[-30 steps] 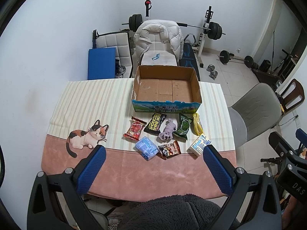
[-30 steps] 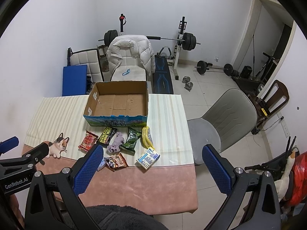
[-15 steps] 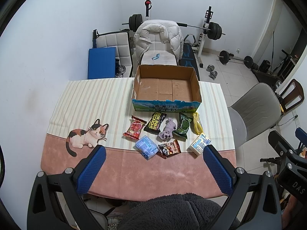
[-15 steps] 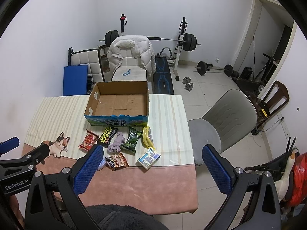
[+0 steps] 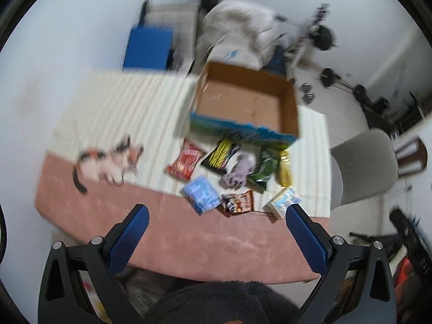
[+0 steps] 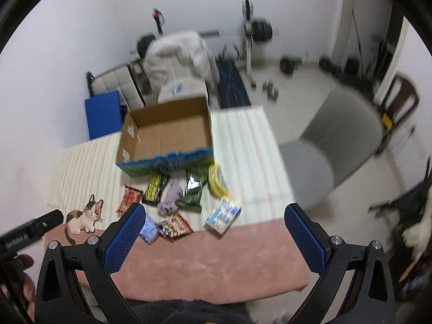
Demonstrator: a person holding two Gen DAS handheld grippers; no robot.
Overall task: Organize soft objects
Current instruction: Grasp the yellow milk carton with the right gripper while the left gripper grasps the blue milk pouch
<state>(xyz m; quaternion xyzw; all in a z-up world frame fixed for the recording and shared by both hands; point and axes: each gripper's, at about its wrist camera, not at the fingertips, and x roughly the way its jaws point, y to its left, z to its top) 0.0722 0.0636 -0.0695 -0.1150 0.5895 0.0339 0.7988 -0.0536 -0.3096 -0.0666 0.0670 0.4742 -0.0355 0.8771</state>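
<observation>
1. Hovering over the near edge of the table, the left gripper (image 5: 216, 216) has its blue-padded fingers (image 5: 129, 239) spread wide apart, with nothing between them.
2. The right gripper (image 6: 213, 214) is likewise spread wide and carries nothing; its left pad overlaps the light blue packet (image 6: 149, 230) in the right wrist view, though contact cannot be judged.
3. Under both lies the pink tablecloth band (image 5: 205, 240), which gives way farther off to a cream striped part (image 5: 129, 102) with a printed calico cat (image 5: 108, 162).
4. Nearest the pink band sit three soft packs: the light blue packet (image 5: 201, 195), a brown snack pouch (image 5: 239, 202) touching it, and a white-and-blue tissue pack (image 5: 283, 202) to the right.
5. Behind them is a row: a red snack bag (image 5: 186, 162), a black-and-yellow bag (image 5: 222, 155), a purple plush toy (image 5: 239, 171), a green bag (image 5: 266, 170) and a yellow packet (image 5: 284, 170); the plush appears to touch the green bag, but motion blur makes this uncertain.
6. Just beyond the row stands the open cardboard box (image 5: 291, 113), blue-printed on its front, with a bare brown floor.
7. Past the table are a grey chair (image 6: 348, 124), a white jacket (image 6: 178, 54) draped over a seat, and a weight rack (image 6: 253, 32).
</observation>
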